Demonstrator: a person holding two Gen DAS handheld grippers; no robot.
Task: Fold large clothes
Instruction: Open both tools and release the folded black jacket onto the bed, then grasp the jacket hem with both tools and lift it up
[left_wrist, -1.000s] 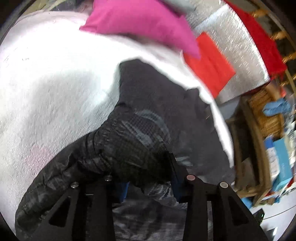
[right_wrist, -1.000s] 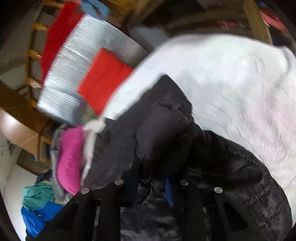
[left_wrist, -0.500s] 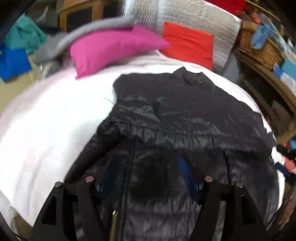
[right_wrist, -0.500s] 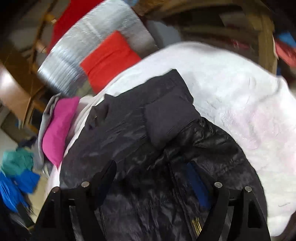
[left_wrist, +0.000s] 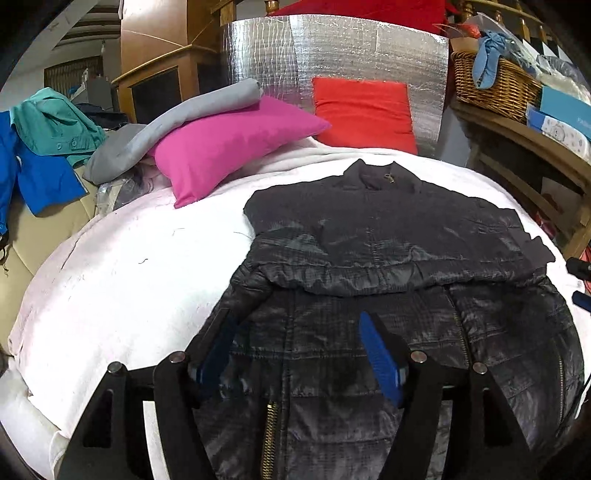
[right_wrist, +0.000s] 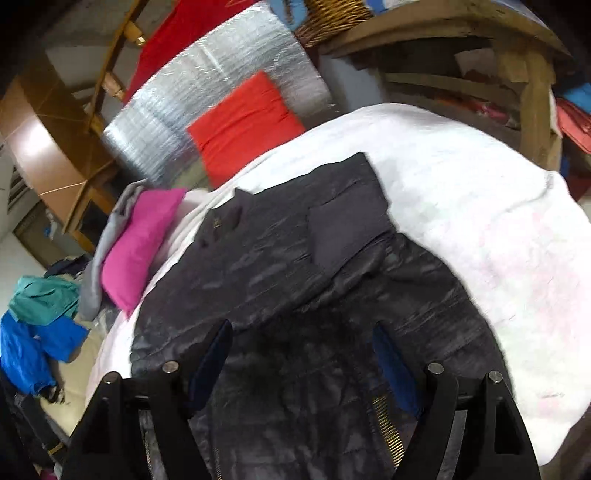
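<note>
A black quilted jacket (left_wrist: 388, 258) lies on a white blanket (left_wrist: 122, 280), collar at the far end, both sleeves folded across its chest. It also shows in the right wrist view (right_wrist: 280, 280), with a sleeve cuff (right_wrist: 343, 229) lying on top. My left gripper (left_wrist: 295, 332) is open and empty above the jacket's lower left part. My right gripper (right_wrist: 301, 343) is open and empty above the jacket's lower right part. A tip of the right gripper (left_wrist: 580, 269) shows at the right edge of the left wrist view.
A pink pillow (left_wrist: 229, 144) with a grey cloth (left_wrist: 162, 125) on it and a red cushion (left_wrist: 364, 114) lie at the blanket's far end before a silver foil panel (left_wrist: 332, 51). Blue and teal clothes (left_wrist: 40, 147) lie left. A wooden shelf with a wicker basket (left_wrist: 491, 81) stands right.
Both grippers let go of the sleeves, opened and drew back toward the jacket's hem. The sleeves now lie folded across the chest.
</note>
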